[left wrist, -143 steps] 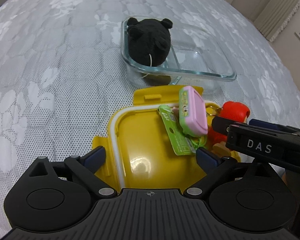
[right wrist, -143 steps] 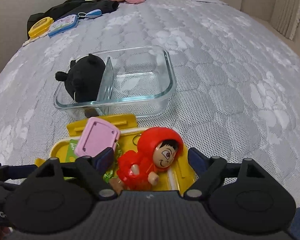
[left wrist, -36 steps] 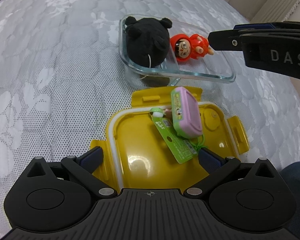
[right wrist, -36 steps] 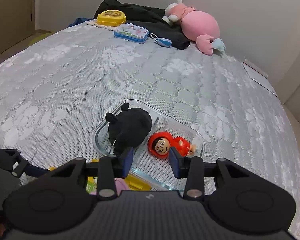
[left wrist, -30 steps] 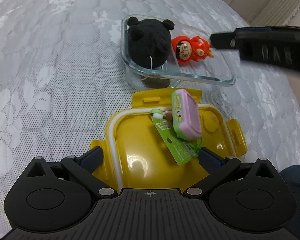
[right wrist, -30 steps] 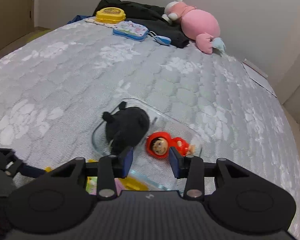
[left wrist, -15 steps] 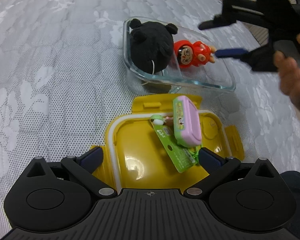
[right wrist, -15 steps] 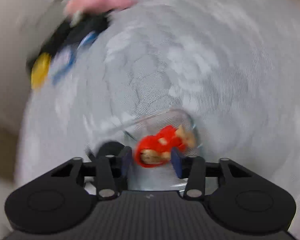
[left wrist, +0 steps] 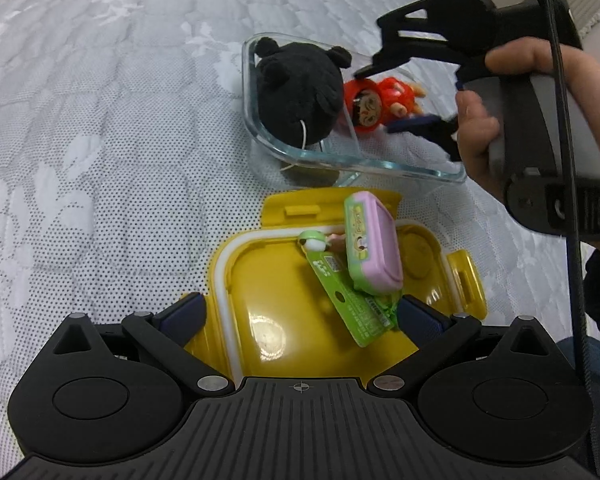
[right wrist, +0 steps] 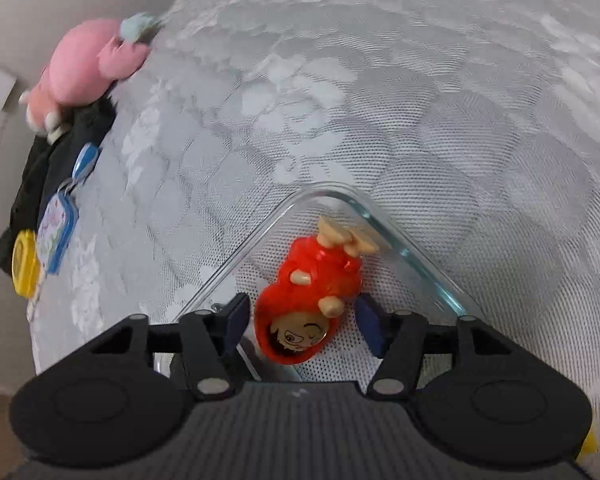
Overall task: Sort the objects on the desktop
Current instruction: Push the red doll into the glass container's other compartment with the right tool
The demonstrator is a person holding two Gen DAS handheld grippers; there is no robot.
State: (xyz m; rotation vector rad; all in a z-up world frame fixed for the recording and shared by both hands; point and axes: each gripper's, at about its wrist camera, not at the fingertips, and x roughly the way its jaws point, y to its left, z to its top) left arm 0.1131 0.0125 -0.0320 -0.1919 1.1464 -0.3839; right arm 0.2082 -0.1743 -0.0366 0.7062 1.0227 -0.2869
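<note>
A red hooded figure (left wrist: 374, 98) lies in the right compartment of a clear glass dish (left wrist: 380, 165), beside a black plush (left wrist: 300, 88) in the left compartment. My right gripper (left wrist: 380, 100), held by a hand, is open and straddles the figure. In the right wrist view the figure (right wrist: 312, 292) lies head-first between the right gripper (right wrist: 303, 324) fingers, with small gaps on both sides, inside the dish (right wrist: 420, 264). Closer in, a pink-and-green case (left wrist: 374, 248) with a green tag rests on a yellow lid (left wrist: 284, 300). My left gripper (left wrist: 300, 316) is open over that lid.
The quilted grey mattress (left wrist: 100, 120) carries everything. At its far edge lie a pink plush (right wrist: 84, 64), a black cloth (right wrist: 60, 148), a blue case (right wrist: 56, 232) and a yellow box (right wrist: 24, 264). The person's hand (left wrist: 480, 120) and right tool body fill the right side.
The red figure went from the yellow lid into the glass dish. Within the last second my right gripper turned and dropped until its fingers straddle the figure. The left gripper barely moved.
</note>
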